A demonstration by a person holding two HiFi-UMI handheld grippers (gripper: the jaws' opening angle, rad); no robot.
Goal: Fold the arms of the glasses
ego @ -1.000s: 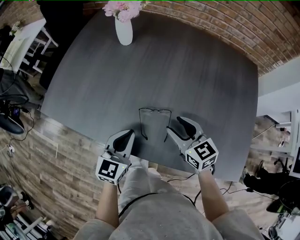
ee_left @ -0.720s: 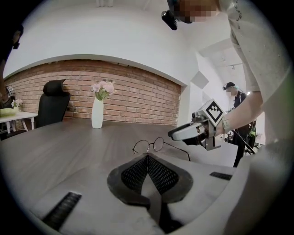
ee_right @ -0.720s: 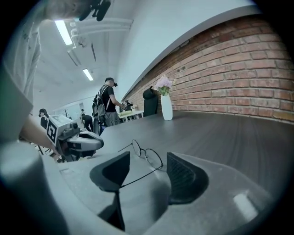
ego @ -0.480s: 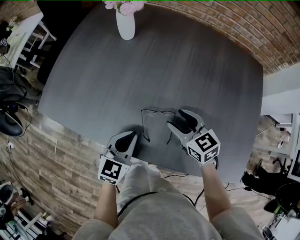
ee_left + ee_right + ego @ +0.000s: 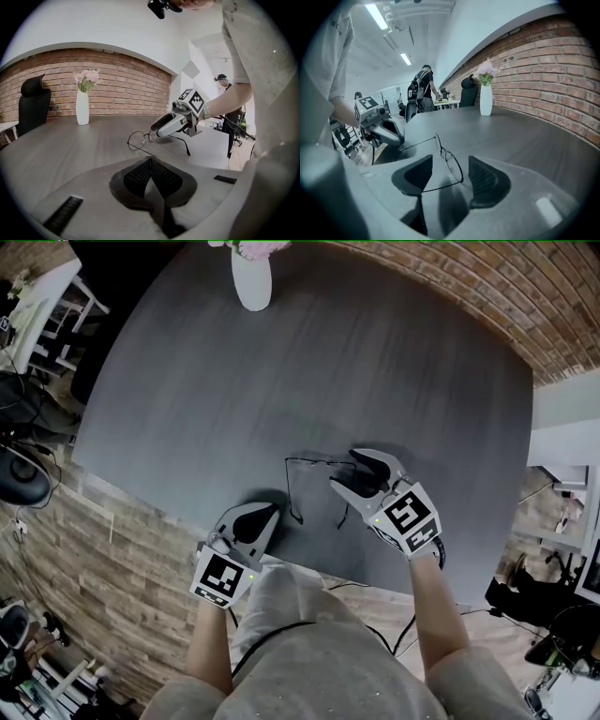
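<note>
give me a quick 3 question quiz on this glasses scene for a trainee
1. True or false: the arms of the glasses are already folded.
2. Between the fingers of the right gripper is: A nothing, B part of the glasses, C a cup.
3. Fill in: the fingers of the left gripper are ____.
Key: 1 false, both arms stand out. 2 B; those fingers have just been opening and do not press on it. 3 shut.
</note>
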